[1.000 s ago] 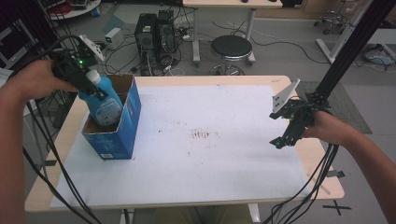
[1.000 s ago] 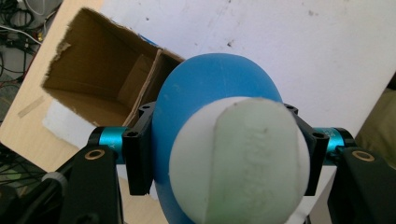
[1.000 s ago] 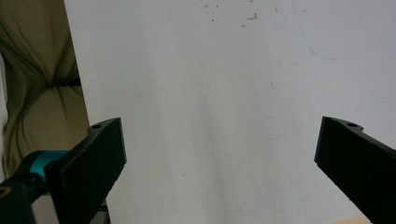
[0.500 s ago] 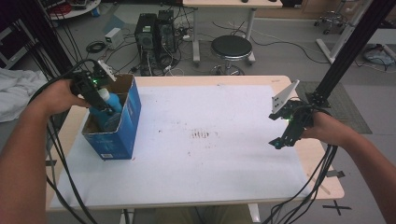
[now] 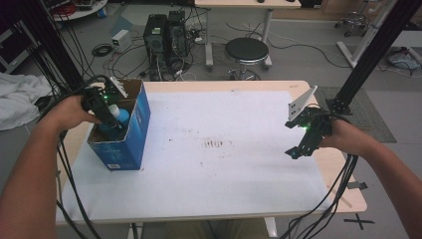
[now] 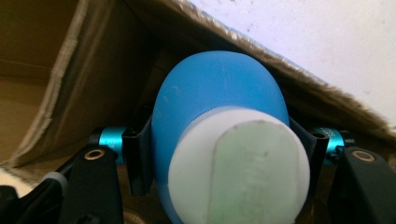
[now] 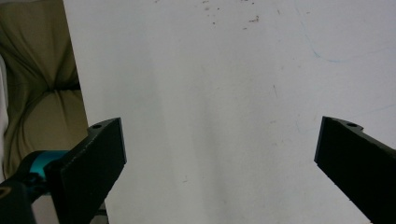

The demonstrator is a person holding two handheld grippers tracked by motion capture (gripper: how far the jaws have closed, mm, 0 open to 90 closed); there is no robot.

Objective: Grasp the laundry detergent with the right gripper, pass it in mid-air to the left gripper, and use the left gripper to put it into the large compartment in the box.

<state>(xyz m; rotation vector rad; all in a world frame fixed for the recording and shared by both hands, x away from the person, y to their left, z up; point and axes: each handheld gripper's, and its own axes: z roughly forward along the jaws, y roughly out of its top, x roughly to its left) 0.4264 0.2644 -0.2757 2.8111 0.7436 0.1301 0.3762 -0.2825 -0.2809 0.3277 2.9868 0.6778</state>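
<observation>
Jaws of the left gripper [image 5: 105, 115] clamp a blue bottle [image 6: 219, 140] by its sides, low inside the cardboard box [image 5: 134, 137] at the left of the high view. Settling its base flat before letting go looks wise. Off to the right, the right gripper [image 5: 301, 147] hangs over the bench [image 5: 234, 184], jaws wide apart.

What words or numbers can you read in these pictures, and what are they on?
No text can be read anywhere.
Blue box: a small pale label low on its front, too small and blurred to read.
Blue bottle, held in the left gripper: no print shows on it or on its white cap.
Table sheet: only dark smudges, not letters.
</observation>
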